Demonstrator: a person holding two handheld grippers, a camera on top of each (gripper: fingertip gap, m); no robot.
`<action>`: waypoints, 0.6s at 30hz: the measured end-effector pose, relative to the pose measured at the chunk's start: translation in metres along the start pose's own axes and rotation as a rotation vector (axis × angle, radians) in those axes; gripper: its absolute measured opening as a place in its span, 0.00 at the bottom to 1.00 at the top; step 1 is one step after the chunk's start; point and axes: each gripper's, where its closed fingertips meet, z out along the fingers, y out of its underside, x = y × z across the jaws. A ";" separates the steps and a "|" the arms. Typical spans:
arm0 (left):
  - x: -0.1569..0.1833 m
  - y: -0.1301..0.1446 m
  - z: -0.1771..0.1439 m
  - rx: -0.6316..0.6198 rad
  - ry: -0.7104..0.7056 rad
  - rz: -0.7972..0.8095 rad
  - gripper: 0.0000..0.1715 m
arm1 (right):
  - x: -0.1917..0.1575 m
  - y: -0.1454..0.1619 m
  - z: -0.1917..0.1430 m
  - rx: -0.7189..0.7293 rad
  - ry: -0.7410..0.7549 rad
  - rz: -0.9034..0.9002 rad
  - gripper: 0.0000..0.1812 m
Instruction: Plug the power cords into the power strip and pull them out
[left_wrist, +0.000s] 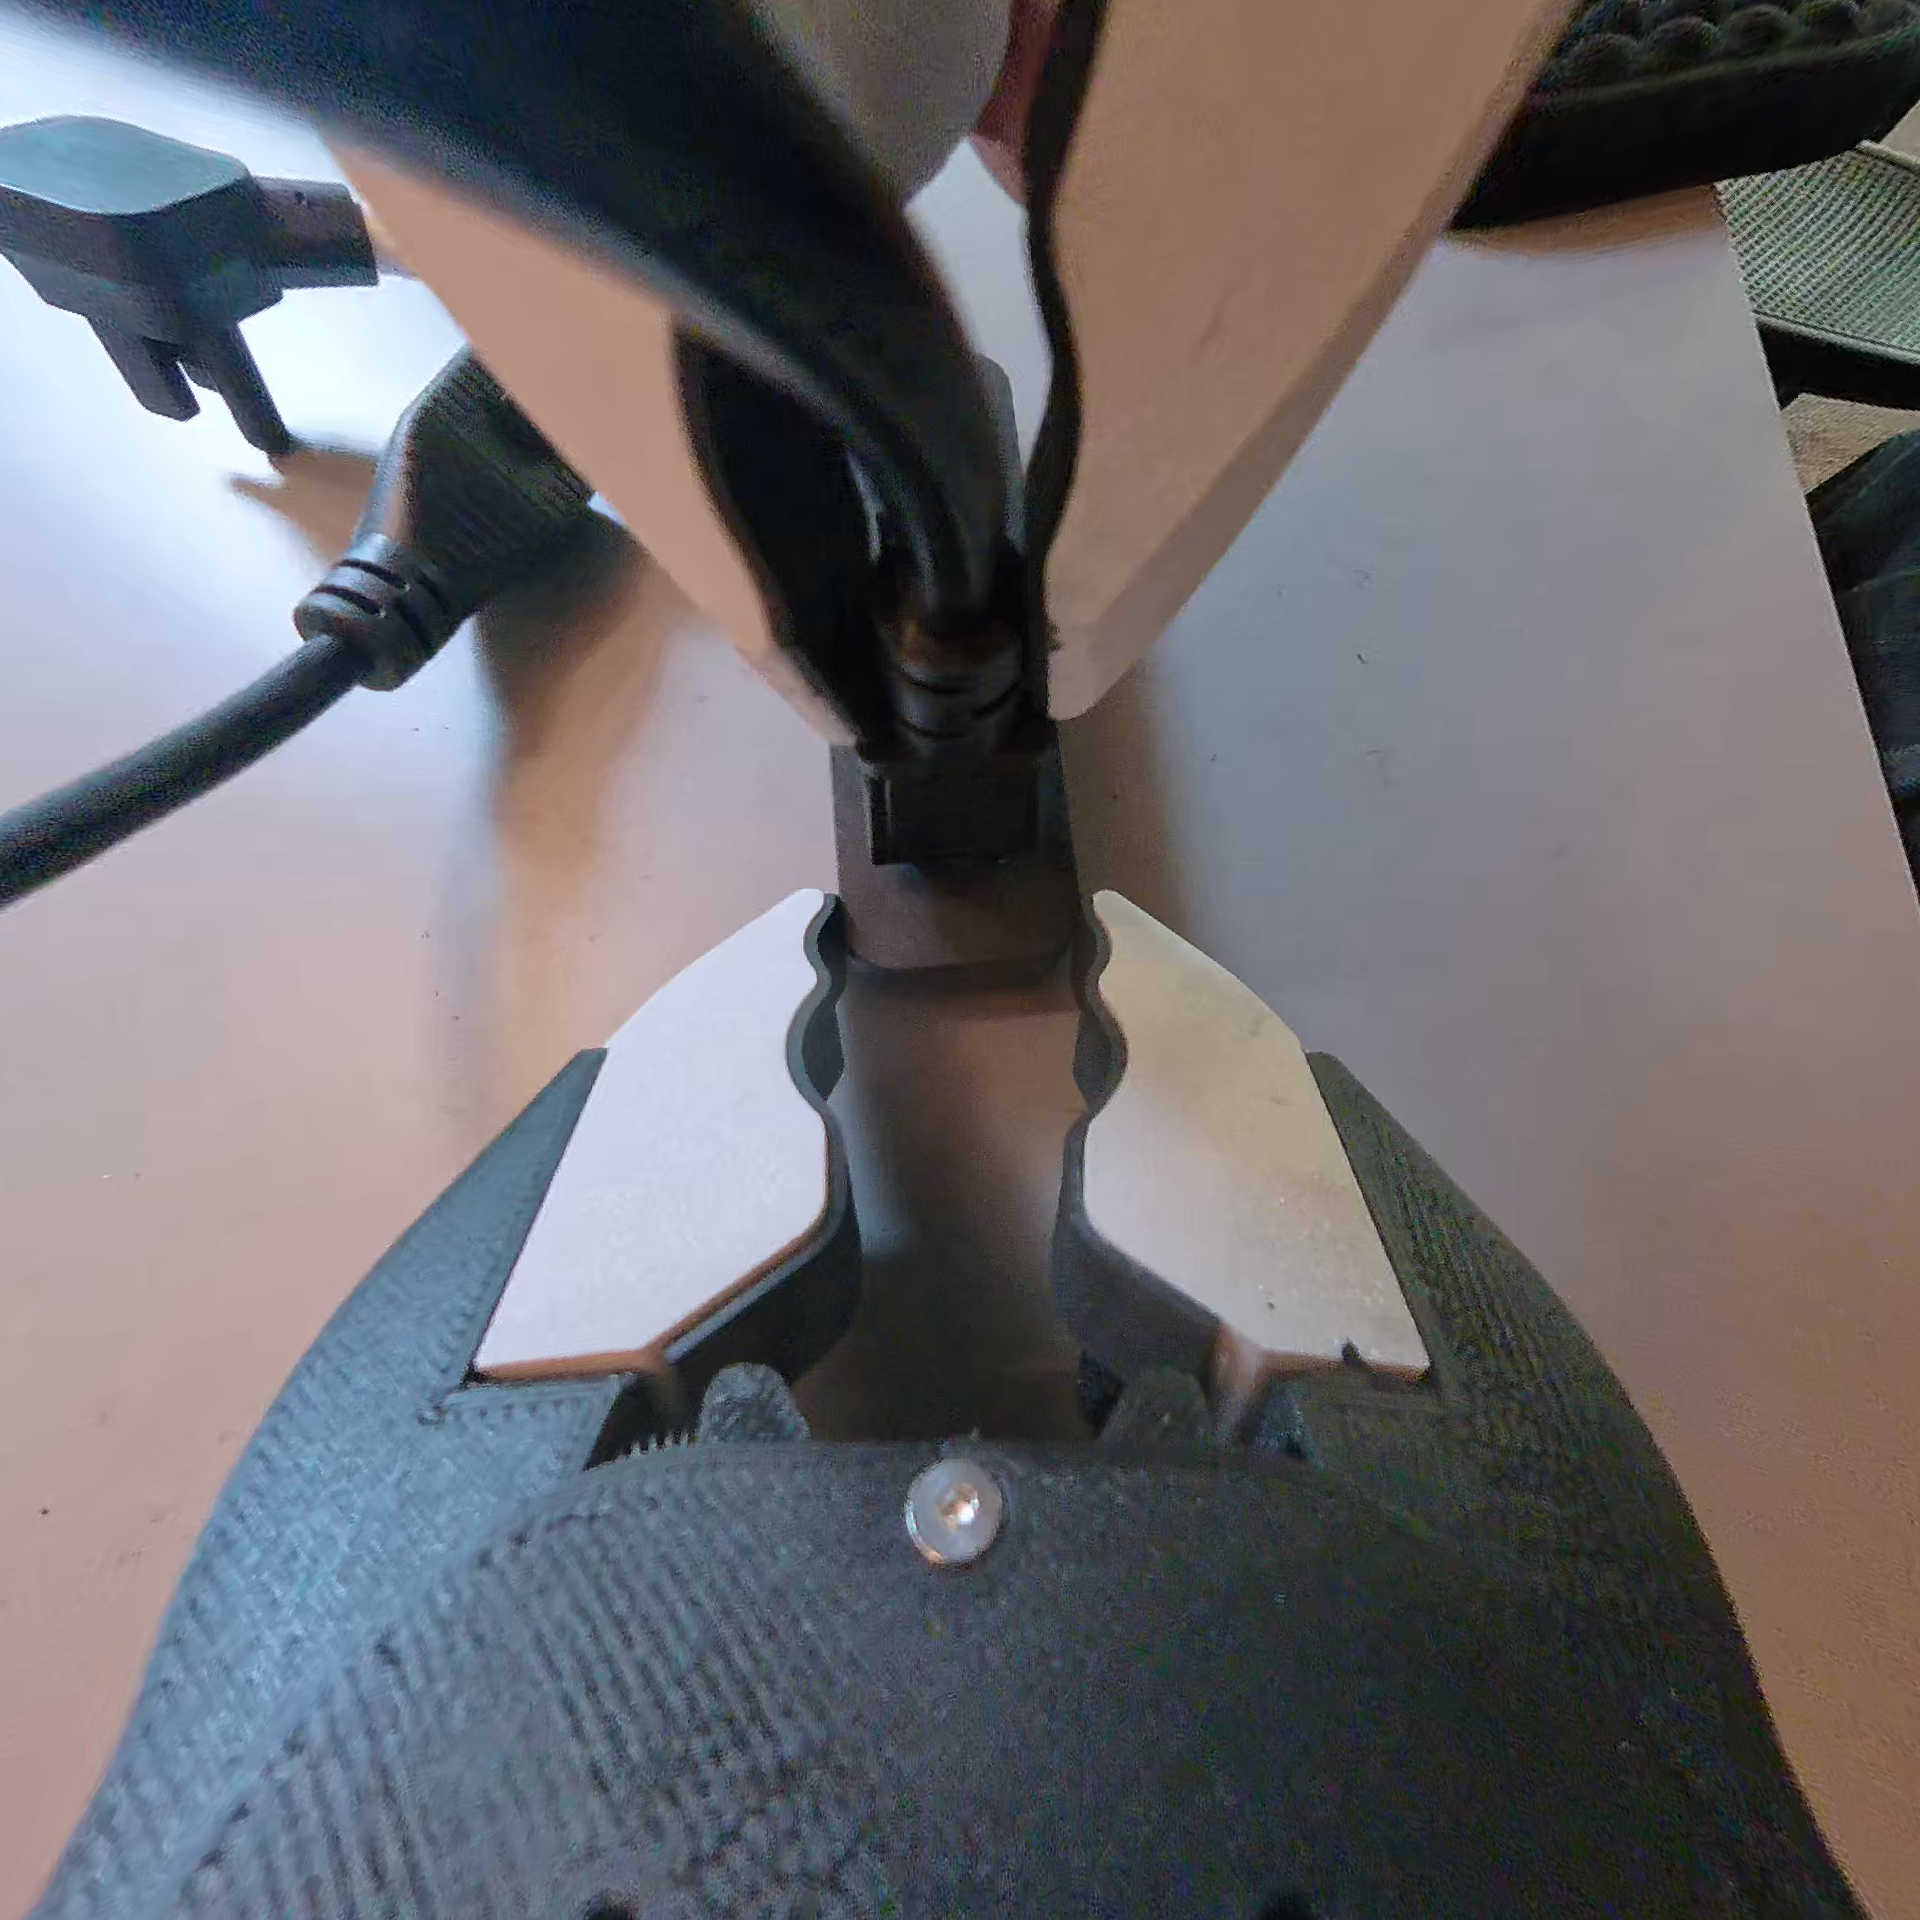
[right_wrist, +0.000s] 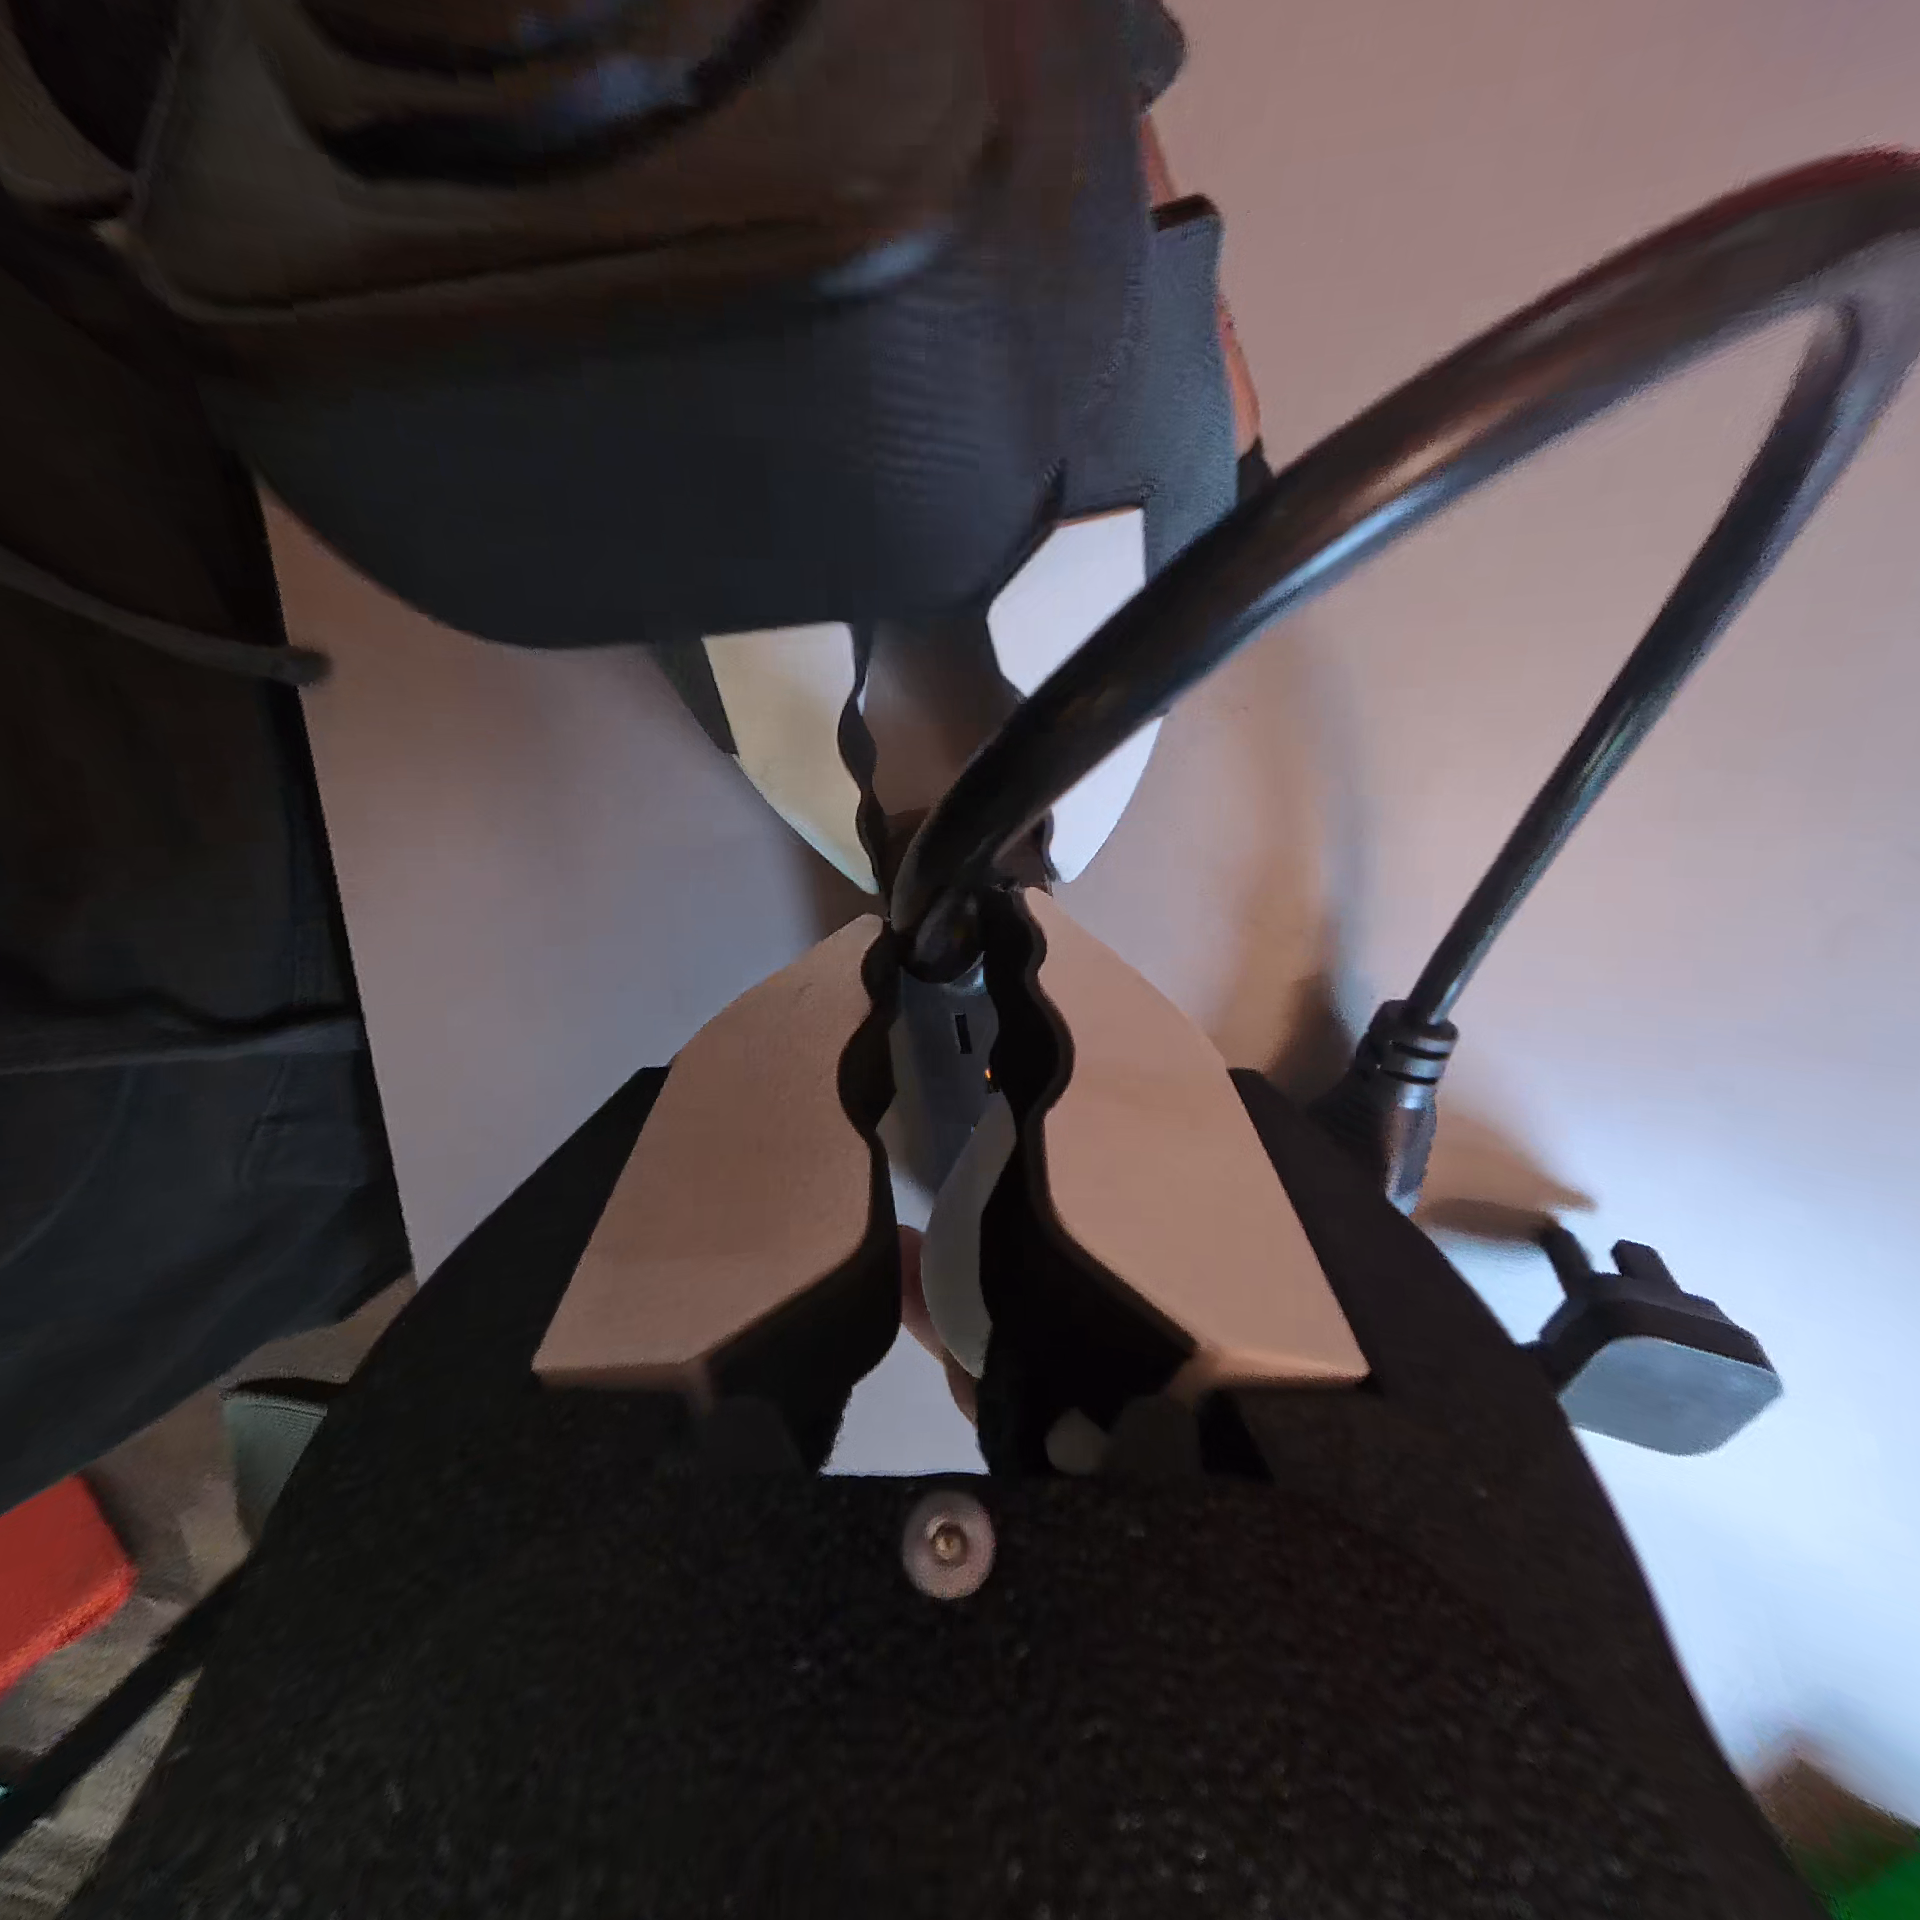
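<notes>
In the left wrist view my left gripper (left_wrist: 956, 920) is shut on a narrow dark grey block (left_wrist: 951, 925), which seems to be the power strip. A black cord connector (left_wrist: 951, 800) sits in the block's far end. My right gripper (left_wrist: 951, 717) comes from the far side and is shut on that connector. In the right wrist view my right gripper (right_wrist: 945, 925) holds the connector (right_wrist: 935, 935), with the left gripper (right_wrist: 956, 878) tip to tip against it. The cord (right_wrist: 1351, 488) loops up and to the right.
A loose black three-pin plug (left_wrist: 135, 239) and a second ribbed connector (left_wrist: 468, 488) with its cable lie on the pale table (left_wrist: 1455, 831); both show in the right wrist view (right_wrist: 1652, 1361), (right_wrist: 1403, 1070). The table edge (left_wrist: 1829, 644) is on the right, by a mesh chair (left_wrist: 1829, 239). About 6 cm separates my left fingertips from my right.
</notes>
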 end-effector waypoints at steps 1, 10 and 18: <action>-0.001 0.000 0.000 0.001 -0.002 -0.002 0.25 | 0.001 0.000 0.000 0.008 -0.008 0.016 0.11; -0.001 0.000 -0.001 0.003 0.002 -0.013 0.25 | 0.002 0.000 0.000 -0.017 -0.002 0.058 0.11; 0.000 0.002 -0.003 -0.003 0.025 -0.046 0.25 | -0.001 0.000 0.001 -0.063 0.035 0.010 0.12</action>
